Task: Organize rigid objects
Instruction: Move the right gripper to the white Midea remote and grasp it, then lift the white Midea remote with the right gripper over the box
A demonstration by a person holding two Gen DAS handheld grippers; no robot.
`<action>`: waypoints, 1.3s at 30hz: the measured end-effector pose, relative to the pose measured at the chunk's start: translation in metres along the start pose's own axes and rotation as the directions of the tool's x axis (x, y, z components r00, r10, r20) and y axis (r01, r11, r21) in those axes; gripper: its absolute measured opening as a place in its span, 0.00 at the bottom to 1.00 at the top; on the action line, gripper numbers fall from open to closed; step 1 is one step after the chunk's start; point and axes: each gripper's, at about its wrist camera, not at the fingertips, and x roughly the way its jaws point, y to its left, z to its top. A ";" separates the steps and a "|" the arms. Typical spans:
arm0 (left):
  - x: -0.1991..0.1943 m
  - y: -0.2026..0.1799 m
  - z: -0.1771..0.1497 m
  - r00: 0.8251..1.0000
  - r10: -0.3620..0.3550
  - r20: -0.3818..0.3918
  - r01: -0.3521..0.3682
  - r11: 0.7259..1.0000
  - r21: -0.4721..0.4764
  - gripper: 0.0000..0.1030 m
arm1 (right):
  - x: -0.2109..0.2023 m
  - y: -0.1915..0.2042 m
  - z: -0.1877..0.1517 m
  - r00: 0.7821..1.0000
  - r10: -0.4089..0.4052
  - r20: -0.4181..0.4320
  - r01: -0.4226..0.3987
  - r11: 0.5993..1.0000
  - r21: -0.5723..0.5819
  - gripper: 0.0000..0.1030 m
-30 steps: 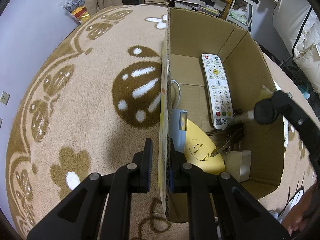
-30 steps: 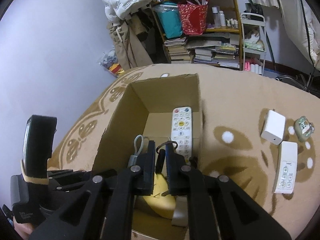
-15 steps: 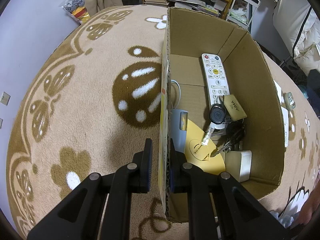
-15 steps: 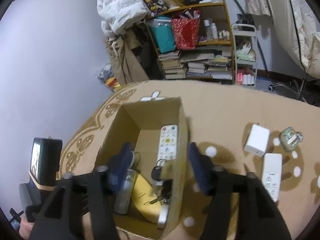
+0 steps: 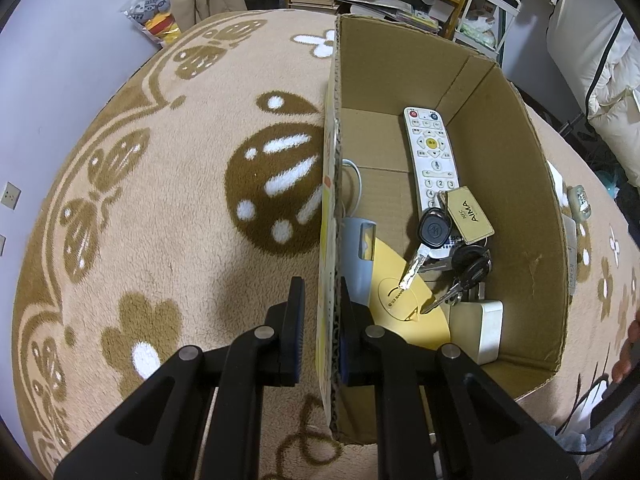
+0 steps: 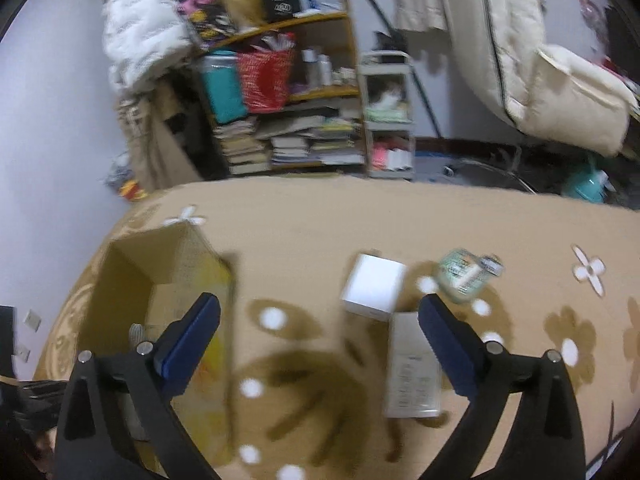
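Over tan flowered carpet [image 6: 328, 240], beside open brown cardboard box [image 5: 516, 184].
Left tongs [image 5: 320, 316] clamped on box's side wall; right tongs [image 6: 318, 326] just opened wide, empty; bunch of black-headed keys with cream tag [image 5: 448, 240] lying inside on long white remote [image 5: 430, 152].

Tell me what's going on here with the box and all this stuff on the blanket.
A person is packing loose items into the brown cardboard box. The left gripper clamps the box wall, steadying it. The right gripper has just opened, empty, toward the white cube-shaped charger and flat white remote. The key bunch lies inside.
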 end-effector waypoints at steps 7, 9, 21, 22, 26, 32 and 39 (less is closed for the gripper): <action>0.000 0.000 0.000 1.000 0.002 0.001 -0.002 1.000 0.001 0.13 | 0.023 -0.030 -0.020 0.989 -0.129 -0.070 0.129 0.992 -0.001 1.00; 0.000 0.000 0.000 1.000 0.000 0.000 0.000 1.000 0.000 0.13 | 0.029 -0.035 -0.024 0.986 -0.145 -0.085 0.145 0.989 -0.001 1.00; 0.000 0.000 -0.001 1.000 -0.001 0.000 0.001 1.000 -0.001 0.13 | 0.063 -0.062 -0.057 0.965 -0.165 -0.203 0.187 0.978 0.096 1.00; 0.000 0.000 -0.001 1.000 -0.001 0.000 0.001 1.000 -0.001 0.13 | 0.066 -0.062 -0.059 0.964 -0.165 -0.210 0.188 0.977 0.097 1.00; 0.000 0.001 -0.002 1.000 -0.009 -0.001 0.009 1.000 -0.007 0.13 | 0.081 -0.060 -0.062 0.949 -0.176 -0.263 0.205 0.975 0.089 0.95; 0.001 0.002 -0.002 1.000 -0.005 -0.001 0.005 1.000 -0.004 0.13 | 0.089 -0.058 -0.062 0.937 -0.213 -0.276 0.234 0.971 0.044 0.62; 0.001 0.001 -0.002 1.000 -0.003 0.000 0.003 1.000 -0.002 0.13 | 0.085 -0.051 -0.064 0.939 -0.222 -0.262 0.233 0.972 0.011 0.50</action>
